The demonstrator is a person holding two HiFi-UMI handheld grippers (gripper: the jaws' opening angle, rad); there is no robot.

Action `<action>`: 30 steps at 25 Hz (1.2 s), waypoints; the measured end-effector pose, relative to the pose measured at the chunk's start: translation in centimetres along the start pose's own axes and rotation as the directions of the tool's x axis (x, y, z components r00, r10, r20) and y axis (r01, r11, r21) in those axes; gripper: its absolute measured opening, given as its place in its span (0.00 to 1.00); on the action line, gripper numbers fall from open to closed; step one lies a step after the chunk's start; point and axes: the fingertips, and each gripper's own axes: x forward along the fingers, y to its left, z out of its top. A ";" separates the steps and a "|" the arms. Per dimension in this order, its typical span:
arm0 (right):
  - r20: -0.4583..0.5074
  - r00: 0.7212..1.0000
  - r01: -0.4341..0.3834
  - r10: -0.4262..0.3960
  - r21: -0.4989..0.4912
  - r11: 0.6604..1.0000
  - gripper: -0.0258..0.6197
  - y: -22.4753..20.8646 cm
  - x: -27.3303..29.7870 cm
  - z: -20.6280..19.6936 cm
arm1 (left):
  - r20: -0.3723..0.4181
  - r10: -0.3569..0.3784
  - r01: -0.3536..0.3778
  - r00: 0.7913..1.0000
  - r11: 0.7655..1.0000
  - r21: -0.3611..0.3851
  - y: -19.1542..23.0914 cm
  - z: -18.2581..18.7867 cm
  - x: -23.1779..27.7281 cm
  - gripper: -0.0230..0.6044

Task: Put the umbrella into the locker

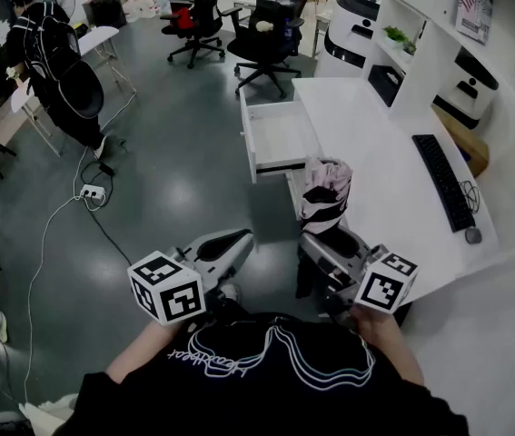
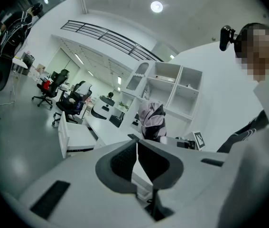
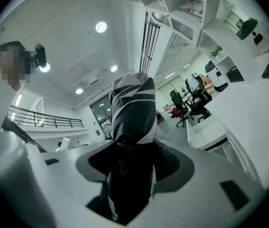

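A folded black, pink and white umbrella (image 1: 325, 198) stands upright in my right gripper (image 1: 327, 242), whose jaws are shut on its lower part. In the right gripper view the umbrella (image 3: 133, 113) fills the gap between the pads of that gripper (image 3: 132, 160). My left gripper (image 1: 237, 239) hangs to the left of it, shut and empty; its pads meet in the left gripper view (image 2: 136, 148), where the umbrella (image 2: 152, 120) shows beyond them. An open white drawer (image 1: 280, 139) juts from the desk just beyond the umbrella.
The white desk (image 1: 375, 162) on the right carries a black keyboard (image 1: 443, 180) and a mouse (image 1: 472, 235). Black office chairs (image 1: 266, 44) stand further back. A person with a backpack (image 1: 57, 62) stands at the far left, with a power strip (image 1: 92, 192) and cable on the grey floor.
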 end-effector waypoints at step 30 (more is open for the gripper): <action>-0.004 1.000 0.023 -0.023 0.003 1.000 0.40 -4.4 3.4 2.6 | 0.012 0.025 -0.025 1.000 0.999 -0.038 5.6 1.6 3.2 0.06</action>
